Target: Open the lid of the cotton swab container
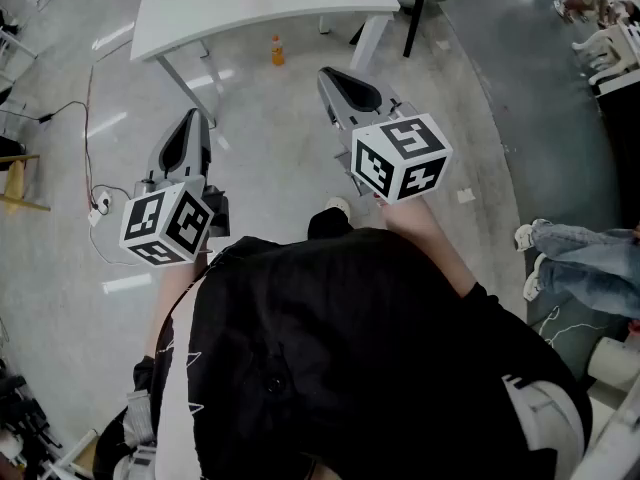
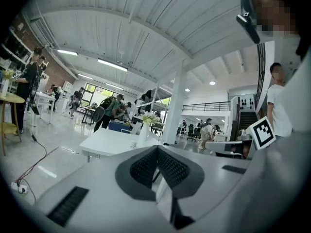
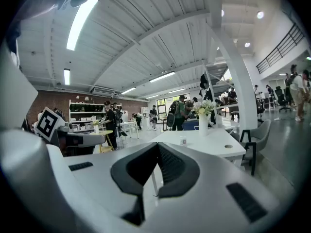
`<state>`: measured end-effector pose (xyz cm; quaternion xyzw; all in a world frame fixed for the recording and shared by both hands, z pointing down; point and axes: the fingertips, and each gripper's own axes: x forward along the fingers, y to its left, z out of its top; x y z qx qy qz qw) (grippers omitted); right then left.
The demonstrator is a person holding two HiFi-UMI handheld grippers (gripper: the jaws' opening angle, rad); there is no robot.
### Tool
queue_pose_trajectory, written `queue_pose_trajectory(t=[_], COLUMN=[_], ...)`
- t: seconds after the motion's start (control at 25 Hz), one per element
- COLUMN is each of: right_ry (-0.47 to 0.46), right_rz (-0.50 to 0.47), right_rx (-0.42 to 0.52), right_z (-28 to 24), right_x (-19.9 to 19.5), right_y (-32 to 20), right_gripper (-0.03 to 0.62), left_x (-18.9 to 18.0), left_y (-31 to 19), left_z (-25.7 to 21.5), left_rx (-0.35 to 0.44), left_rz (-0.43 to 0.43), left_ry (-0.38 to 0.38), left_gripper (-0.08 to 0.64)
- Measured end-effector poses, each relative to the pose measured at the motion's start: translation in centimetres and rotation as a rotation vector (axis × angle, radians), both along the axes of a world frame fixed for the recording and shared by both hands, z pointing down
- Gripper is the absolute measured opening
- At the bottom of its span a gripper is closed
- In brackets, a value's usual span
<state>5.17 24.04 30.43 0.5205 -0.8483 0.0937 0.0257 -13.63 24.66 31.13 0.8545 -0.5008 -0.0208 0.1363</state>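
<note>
Both left tongs (image 2: pixel 158 147) and right tongs (image 3: pixel 158 144) are clenched empty, well short of the small cotton swab container (image 3: pixel 182 140) on the white desk (image 1: pixel 200 8); likely light, rigid, slippery plastic: brace body, pinch lid rim.

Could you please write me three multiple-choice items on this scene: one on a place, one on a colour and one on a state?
1. Where does the orange bottle stand?
A on a chair seat
B on the floor by the table
C on a shelf

2. What colour is the table top?
A white
B black
C yellow

3. How do the right gripper's jaws stand?
A wide open
B closed on a cup
C closed, nothing between them

Answers: 1 B, the head view shows it on the grey floor; 2 A, the top is plain white; 3 C, the right gripper view shows the pads meeting.
</note>
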Motion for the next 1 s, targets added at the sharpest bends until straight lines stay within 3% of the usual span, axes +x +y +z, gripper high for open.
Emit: queue_pose_trajectory(t=[0.52,0.76,1.0], right_ry=[-0.045,-0.054,-0.032], right_rz=[-0.004,-0.018,-0.046], right_rx=[-0.042,-0.075,-0.071], right_z=[0.8,1.4,0.6], right_x=[0.1,1.3,3.7], right_y=[-0.7,-3.6,-9.1], right_gripper=[0.005,0.005,0.005], left_x=[0.2,1.3,3.2], left_y=[-0.2,-2.5,-7.3], left_z=[0.6,0.4,0.7], left_rx=[-0.02,-0.017,-0.036], left_rz=[0.002,-0.001,-0.047], left_ry=[-0.001,0.033,0.009], left_gripper=[0.011,0.011,0.011])
